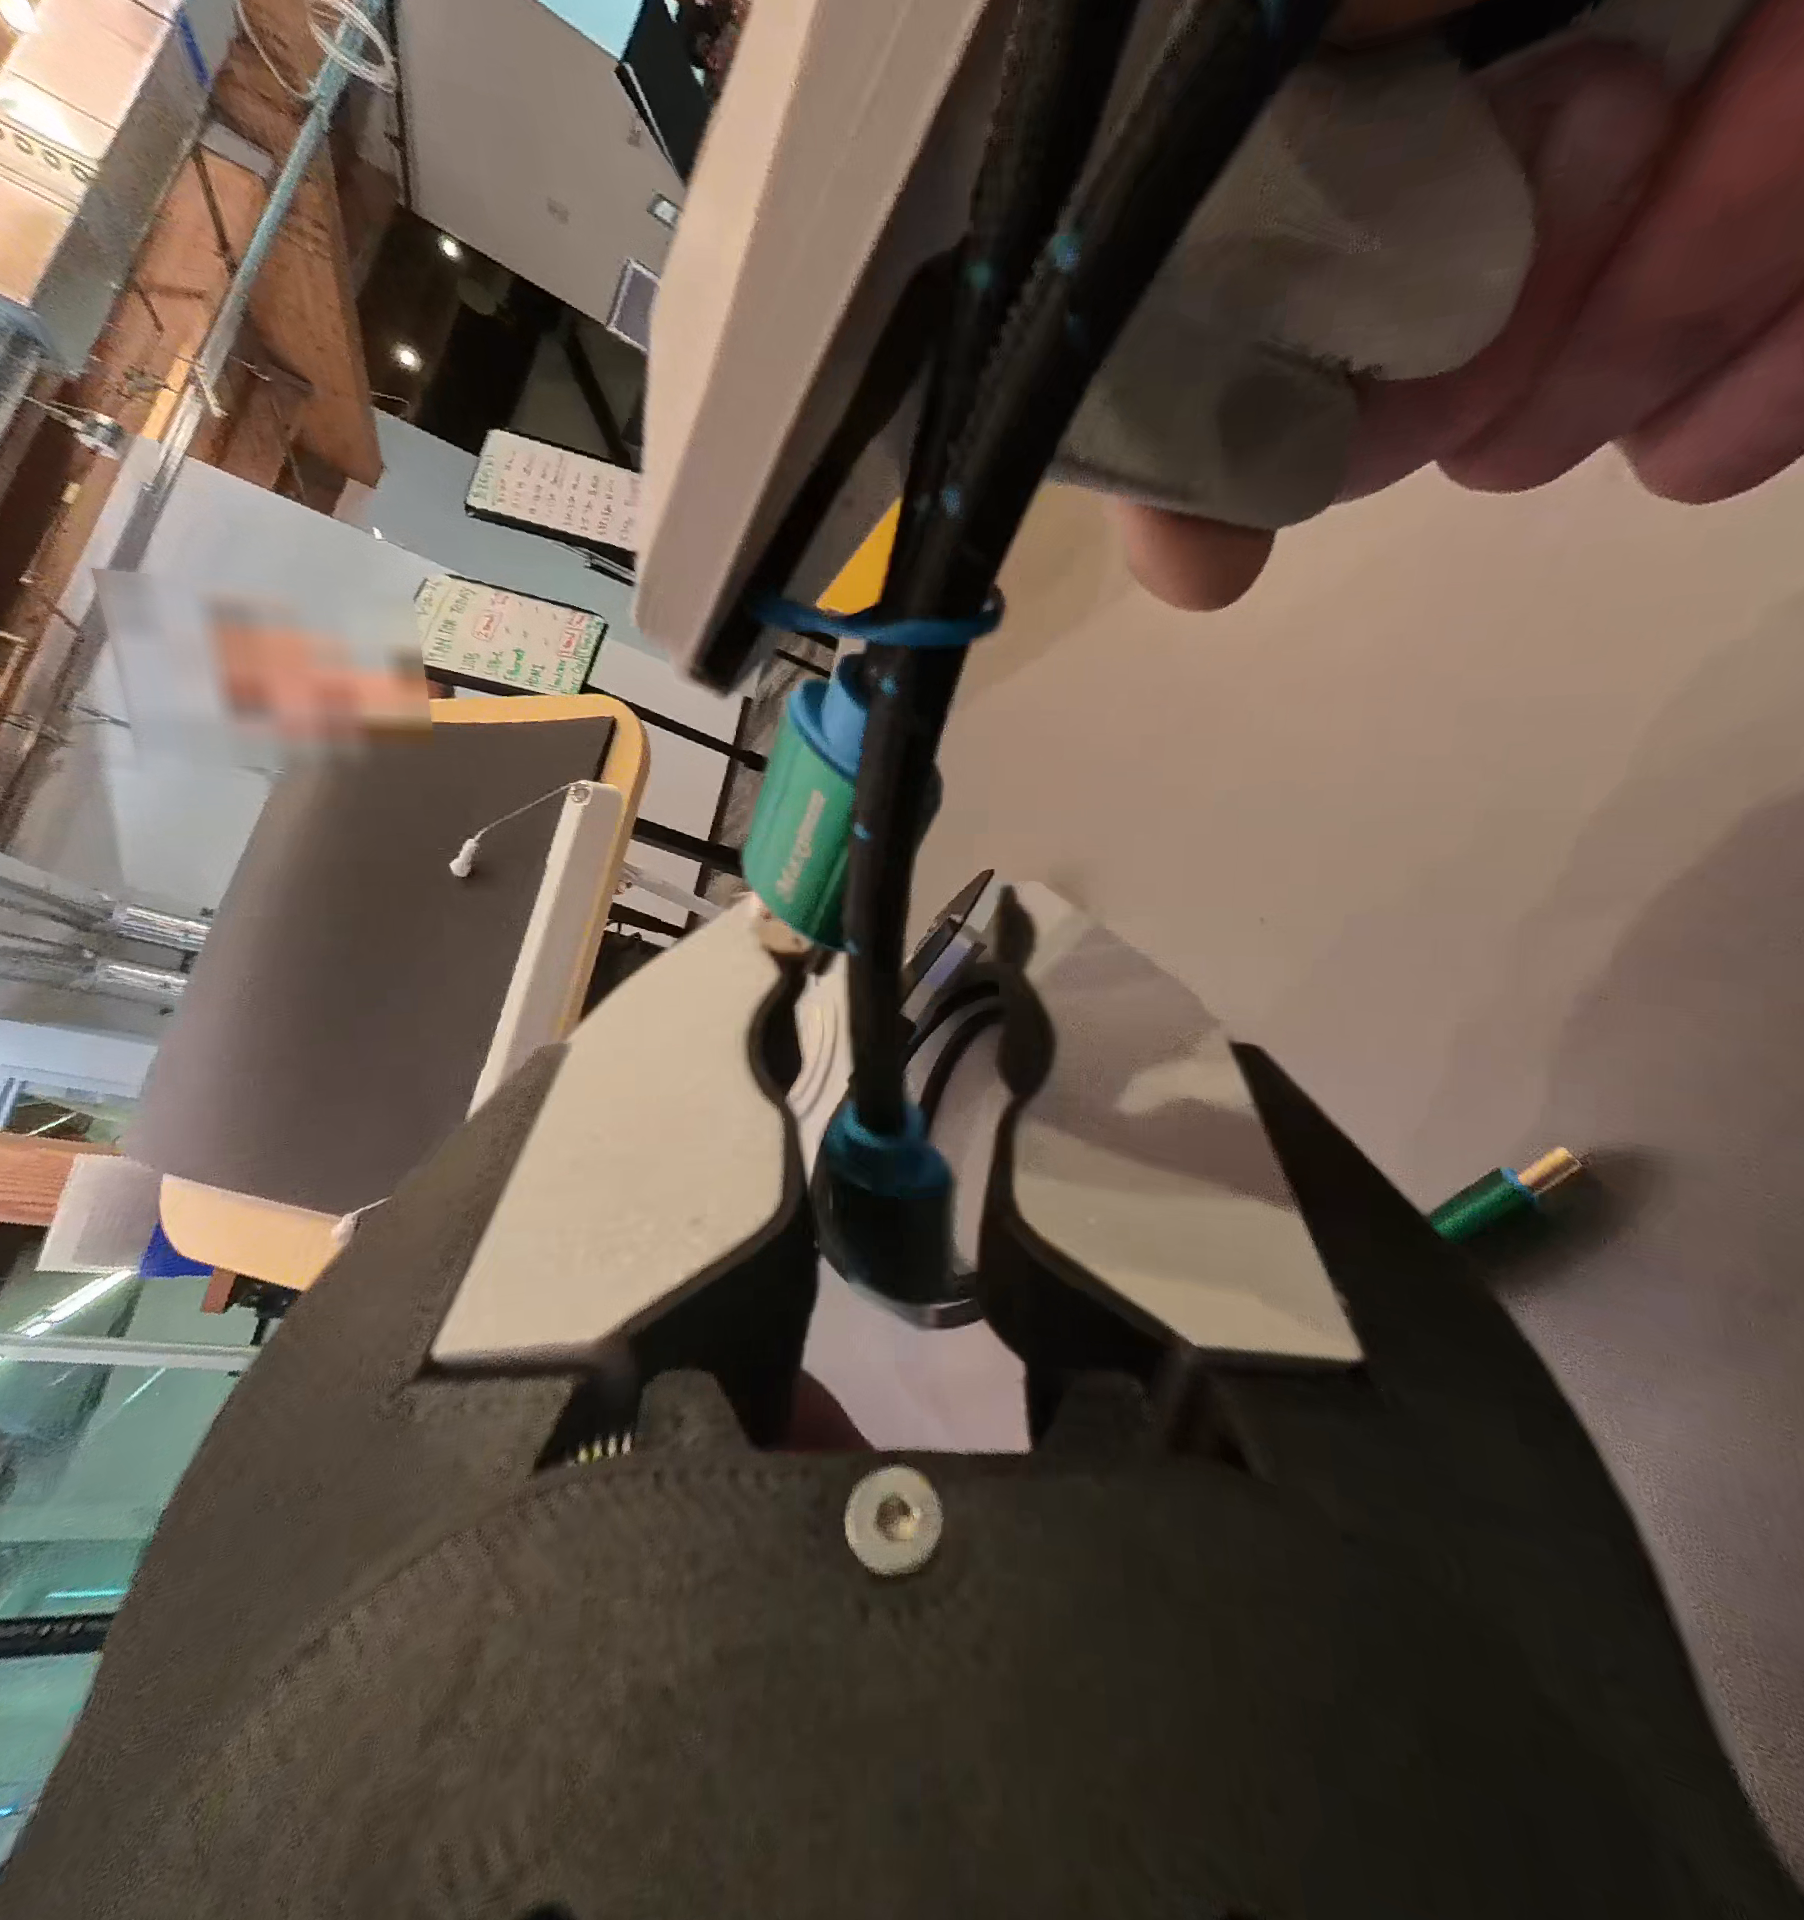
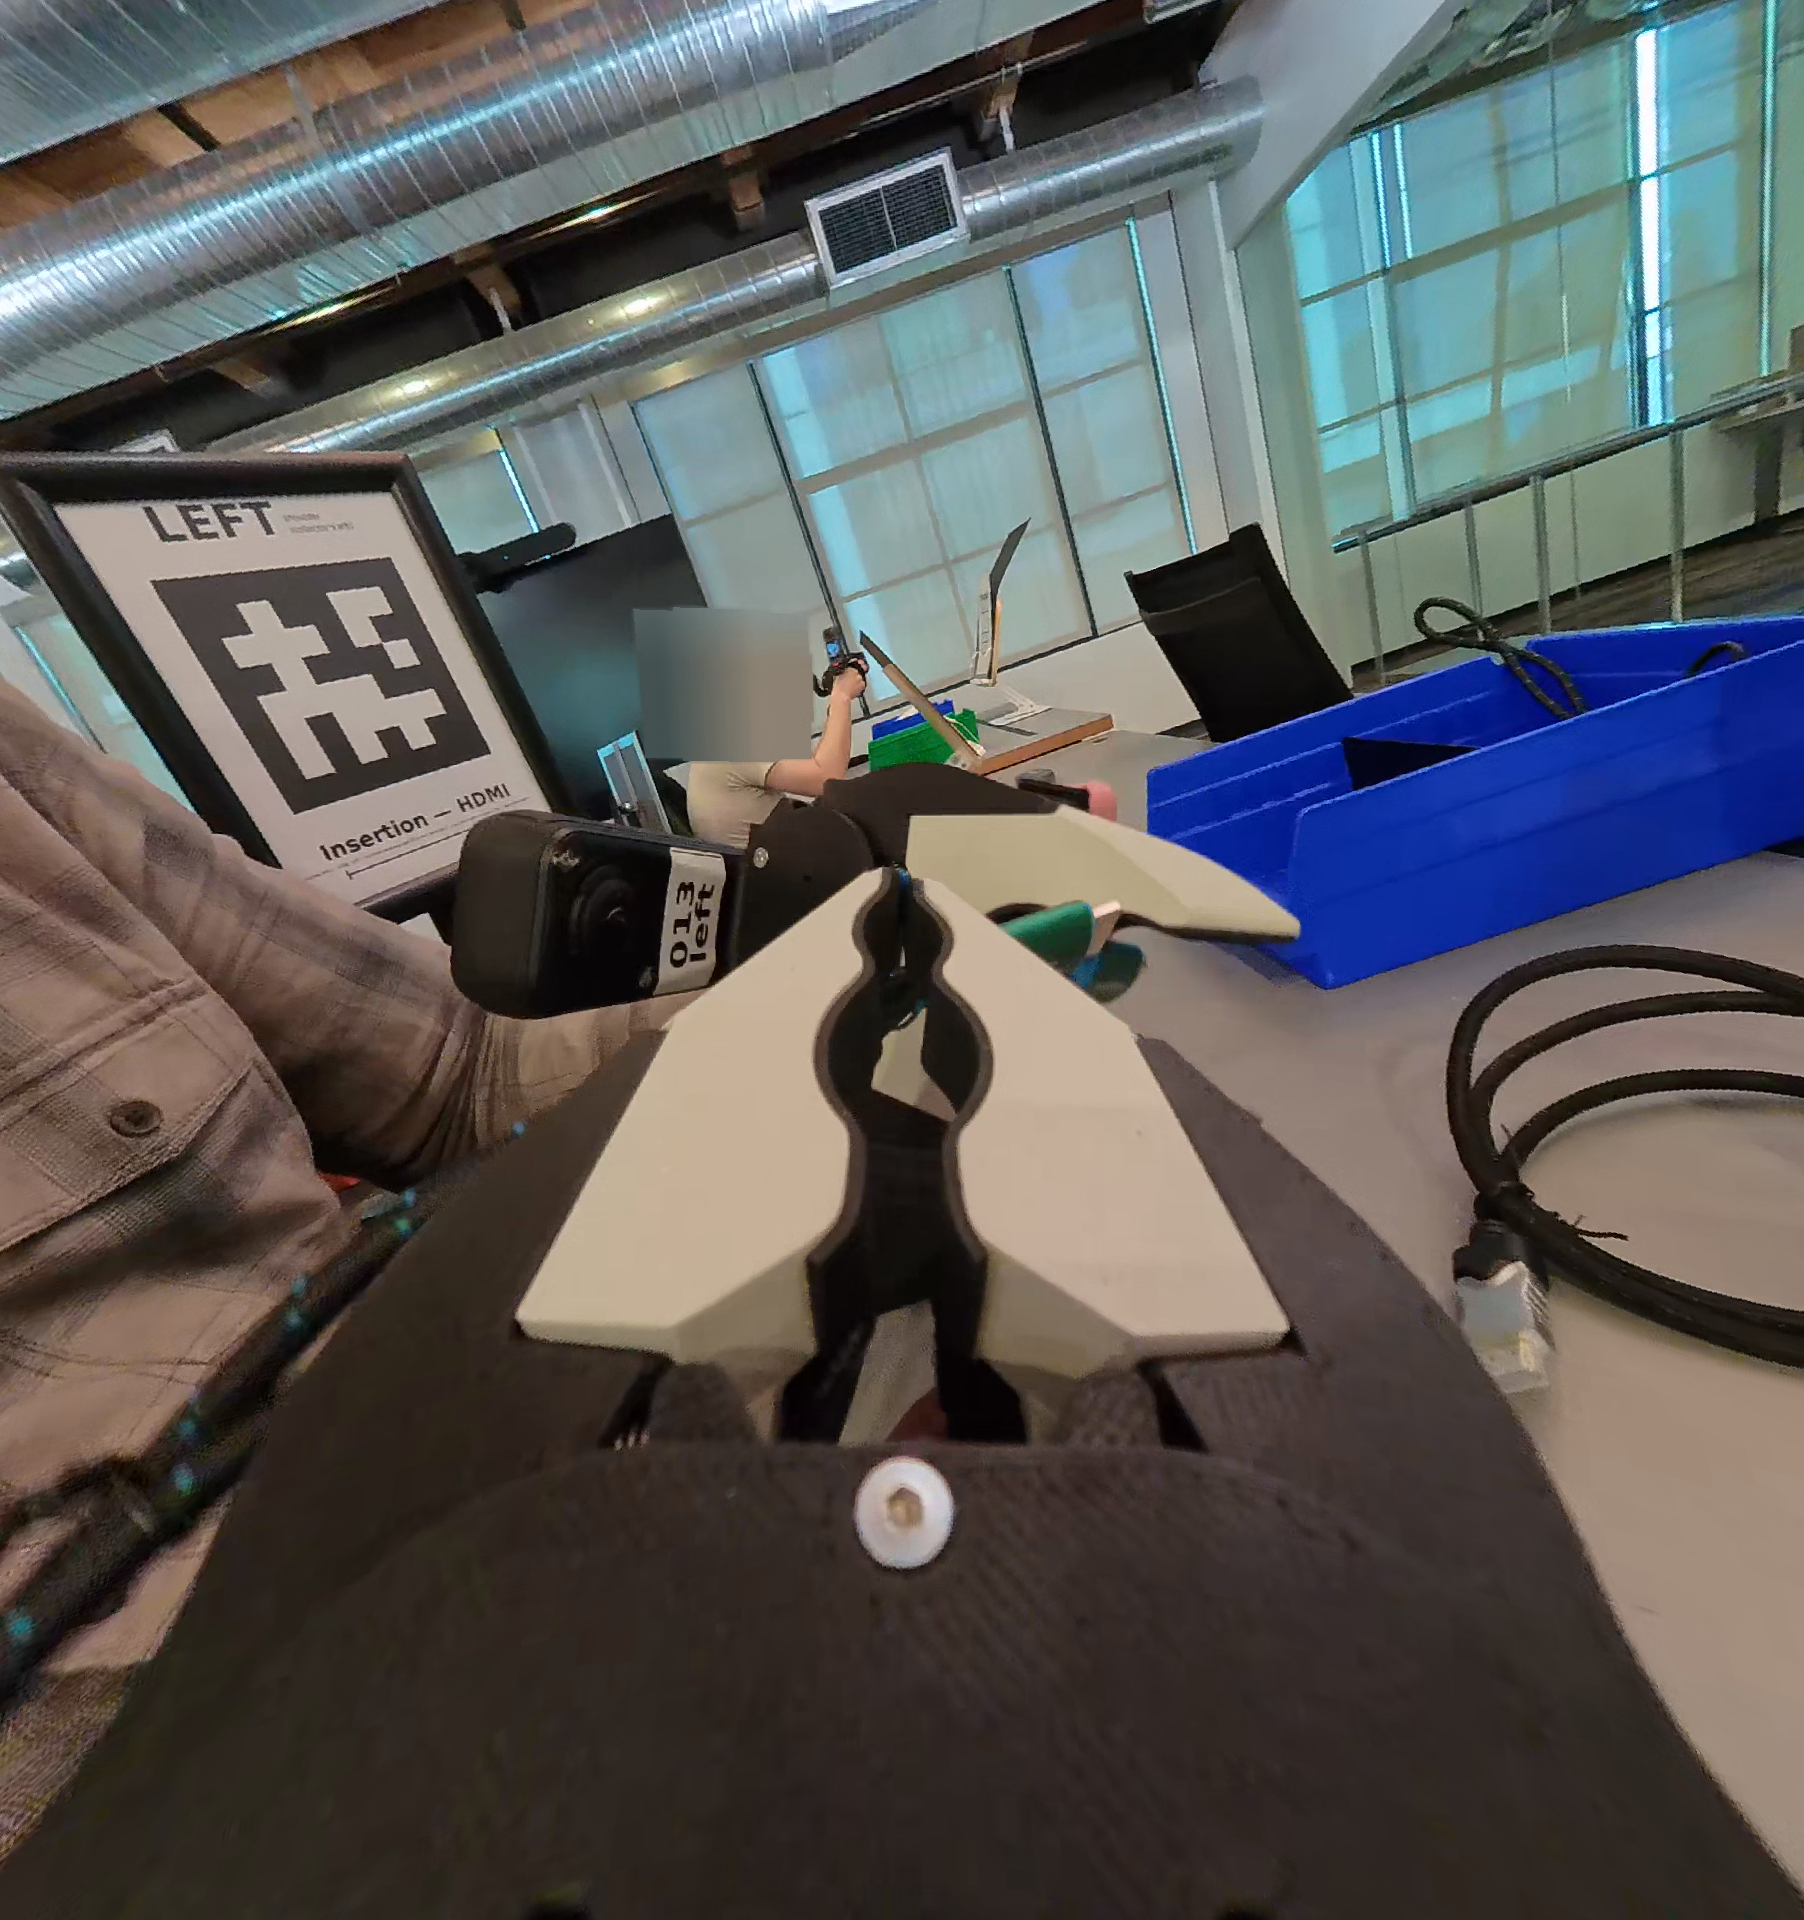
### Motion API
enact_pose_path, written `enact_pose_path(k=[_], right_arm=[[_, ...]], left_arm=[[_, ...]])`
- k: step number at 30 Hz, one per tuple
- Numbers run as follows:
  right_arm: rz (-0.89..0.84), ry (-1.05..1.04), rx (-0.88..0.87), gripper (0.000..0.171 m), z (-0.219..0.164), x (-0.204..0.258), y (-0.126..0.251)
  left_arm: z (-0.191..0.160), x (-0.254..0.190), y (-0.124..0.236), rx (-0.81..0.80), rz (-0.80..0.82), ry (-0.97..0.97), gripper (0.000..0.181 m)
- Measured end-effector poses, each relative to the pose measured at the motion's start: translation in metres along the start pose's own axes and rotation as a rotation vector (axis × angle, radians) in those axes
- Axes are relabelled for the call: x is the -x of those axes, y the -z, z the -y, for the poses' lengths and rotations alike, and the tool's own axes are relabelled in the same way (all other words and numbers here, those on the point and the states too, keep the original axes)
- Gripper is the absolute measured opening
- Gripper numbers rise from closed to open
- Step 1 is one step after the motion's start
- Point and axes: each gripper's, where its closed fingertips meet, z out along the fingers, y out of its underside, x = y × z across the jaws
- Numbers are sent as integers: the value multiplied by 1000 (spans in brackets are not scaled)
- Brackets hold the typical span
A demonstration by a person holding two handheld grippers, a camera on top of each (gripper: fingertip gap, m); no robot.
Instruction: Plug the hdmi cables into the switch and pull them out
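Far left in the right wrist view: a framed sign (image 2: 285,675) propped at the back of the surface (image 2: 1293,1091), likely there to mark the station, with a plaid sleeve (image 2: 150,987) just in front. Next along, the left gripper (image 1: 893,997), clenched on a black plug (image 1: 882,1195) with a blue collar. Sits in the wavy notch between the pads, probably to keep it from twisting. Just past the tips, a green plug (image 1: 799,831) hanging loose, metal nose touching one fingertip. Then the right gripper (image 2: 896,904), clamped on the black cables (image 1: 991,343), apparently to take up slack and steady the bundle. Round those cables, a blue tie (image 1: 877,623), reaching across to one fingertip. Beside that gripper in the left wrist view, a bare hand (image 1: 1656,260). Farther right on the surface, a gold-tipped plug (image 1: 1500,1195) lying free, then a blue bin (image 2: 1500,779) and a black coil (image 2: 1656,1143) with its silver connector (image 2: 1500,1320) at the near end, well apart from both grippers and seemingly set aside for later. No switch clearly made out in either view, so, as a judgement, no insertion under way yet; looks like sorting and orienting the leads first.
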Motion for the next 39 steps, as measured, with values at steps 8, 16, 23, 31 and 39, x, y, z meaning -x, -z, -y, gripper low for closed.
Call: enact_pose_path(k=[8, 16, 23, 31, 39], right_arm=[[1, 30, -7, 0, 4, 4, -2], [-58, 93, -29, 0, 12, 1, -1], [-208, 199, 0, 0, 13, -16, 1], [-362, 307, 80, 0, 9, -36, 7], [-447, 300, 51, 0, 16, -51, 20]], left_arm=[[10, -36, 3, -38, -255, 120, 0], [56, -74, 30, -208, -697, 491, 2], [101, -74, 54, -418, -941, 806, 21], [122, -55, 64, -580, -1023, 1034, 41], [123, -60, 66, -530, -1057, 1024, 85]])
